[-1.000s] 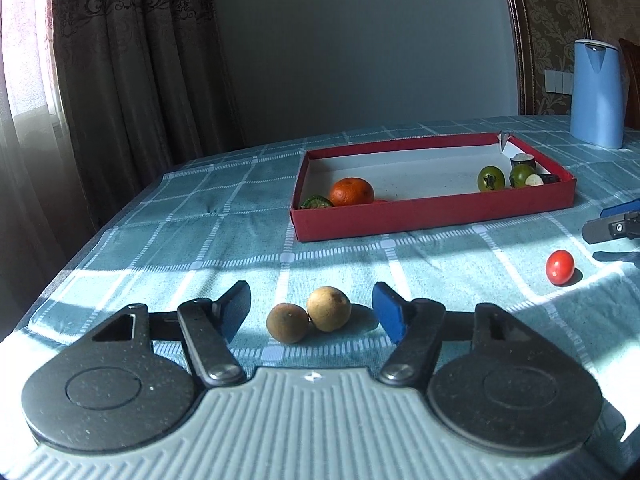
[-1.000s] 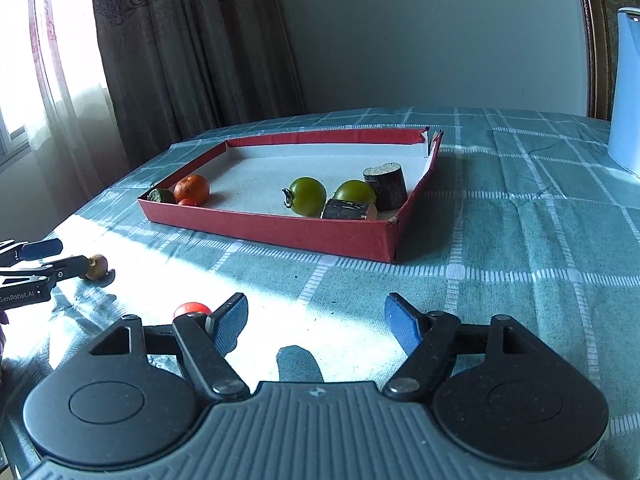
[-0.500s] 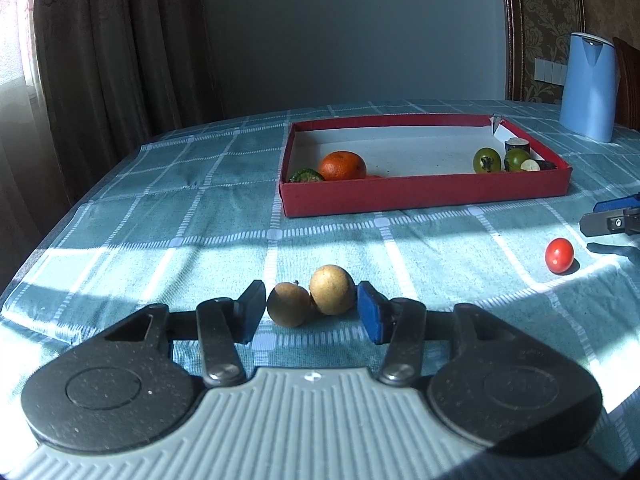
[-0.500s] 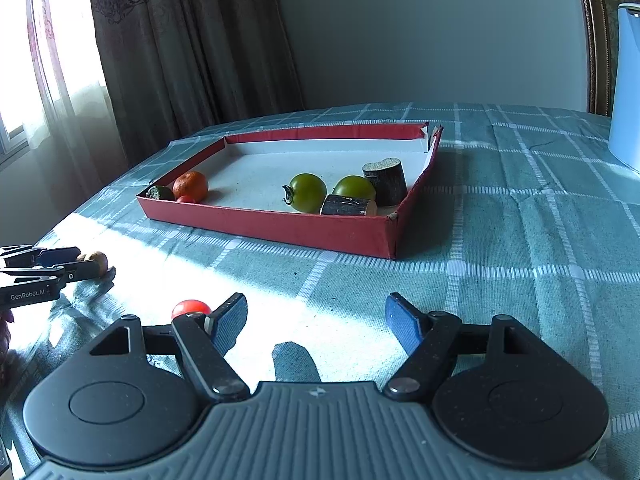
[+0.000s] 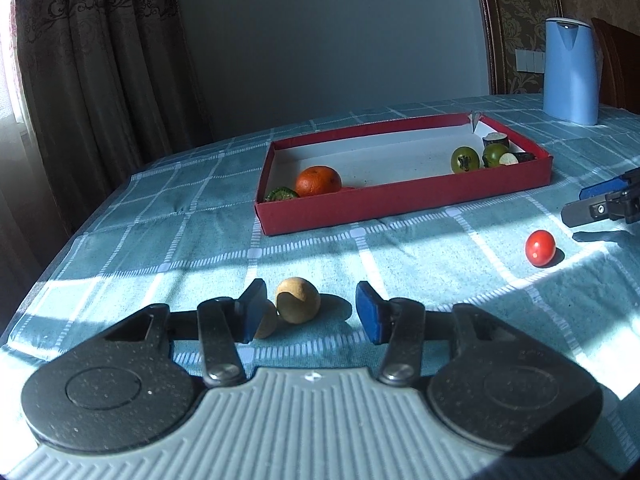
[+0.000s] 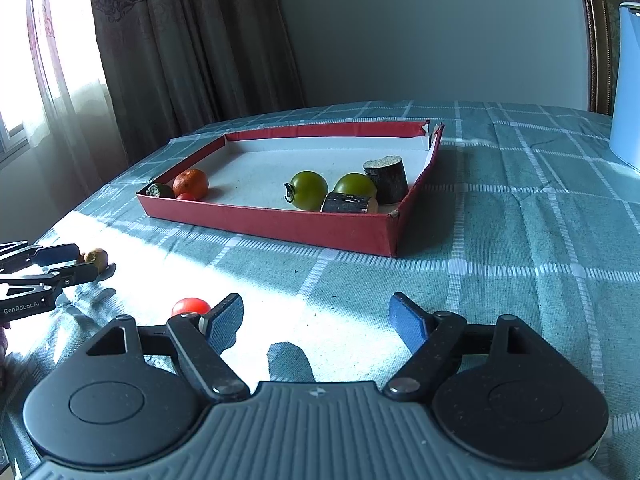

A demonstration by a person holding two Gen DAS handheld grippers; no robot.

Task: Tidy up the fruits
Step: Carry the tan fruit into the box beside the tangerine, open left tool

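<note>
Left gripper (image 5: 310, 310) is sitting low over the tablecloth (image 5: 420, 252), fingers apart around two brown fruits (image 5: 298, 300); the left pad is touching one, the right pad standing clear. Right gripper (image 6: 316, 316) is opening, nothing between its fingers; the red tomato (image 6: 191, 306) is lying just outside its left finger, at ten o'clock. The red tray (image 6: 320, 232) is sitting at twelve o'clock, holding an orange (image 6: 191, 182) and green tomatoes (image 6: 308, 190).
</note>
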